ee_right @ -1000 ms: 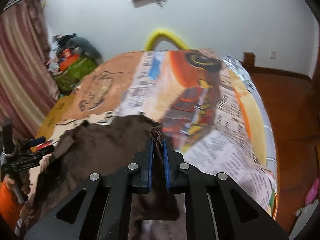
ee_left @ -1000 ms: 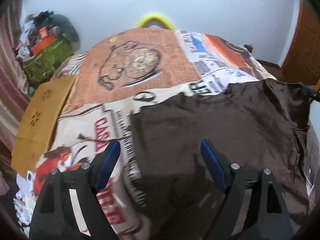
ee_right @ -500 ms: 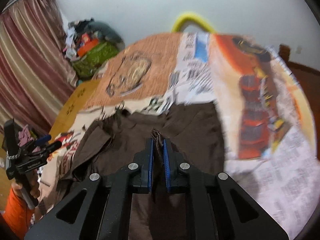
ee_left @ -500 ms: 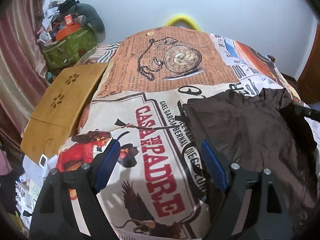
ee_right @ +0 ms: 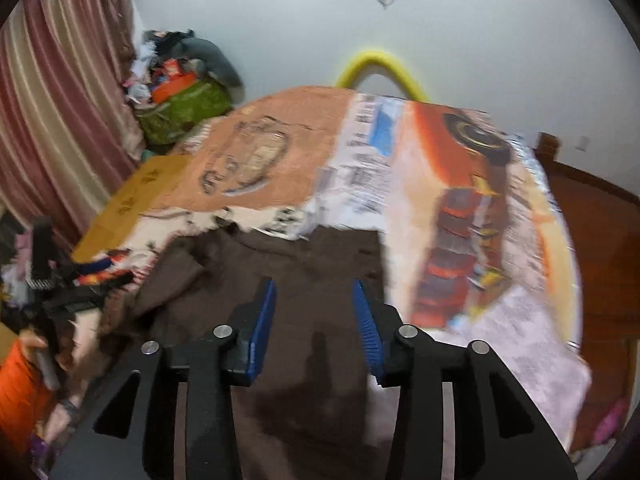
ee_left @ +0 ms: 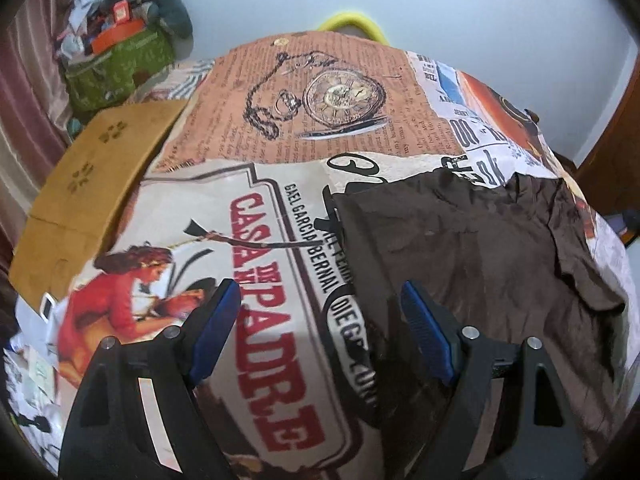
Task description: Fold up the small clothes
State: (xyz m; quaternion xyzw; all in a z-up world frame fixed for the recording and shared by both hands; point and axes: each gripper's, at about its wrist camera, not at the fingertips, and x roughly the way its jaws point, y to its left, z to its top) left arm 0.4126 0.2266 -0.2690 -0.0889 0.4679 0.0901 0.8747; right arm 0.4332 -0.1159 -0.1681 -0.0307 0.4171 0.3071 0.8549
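A dark brown garment (ee_left: 472, 248) lies spread on the printed bedspread (ee_left: 248, 256), folded over on itself with a crumpled sleeve at the right. My left gripper (ee_left: 320, 324) is open and empty, hovering over the garment's left edge. In the right wrist view the same garment (ee_right: 304, 280) lies below my right gripper (ee_right: 314, 312), which is open and empty above it. The left gripper (ee_right: 80, 280) also shows at the far left there.
A yellow-brown wooden board (ee_left: 92, 176) lies at the bed's left side. A green bag with clutter (ee_left: 120, 64) stands by the striped curtain (ee_right: 52, 120). A yellow curved tube (ee_right: 380, 68) rises behind the bed. A wooden floor (ee_right: 596, 248) lies to the right.
My right gripper has opened and let go of the brown garment it had carried leftward. My left gripper has shifted left, off the garment toward its left edge, still open.
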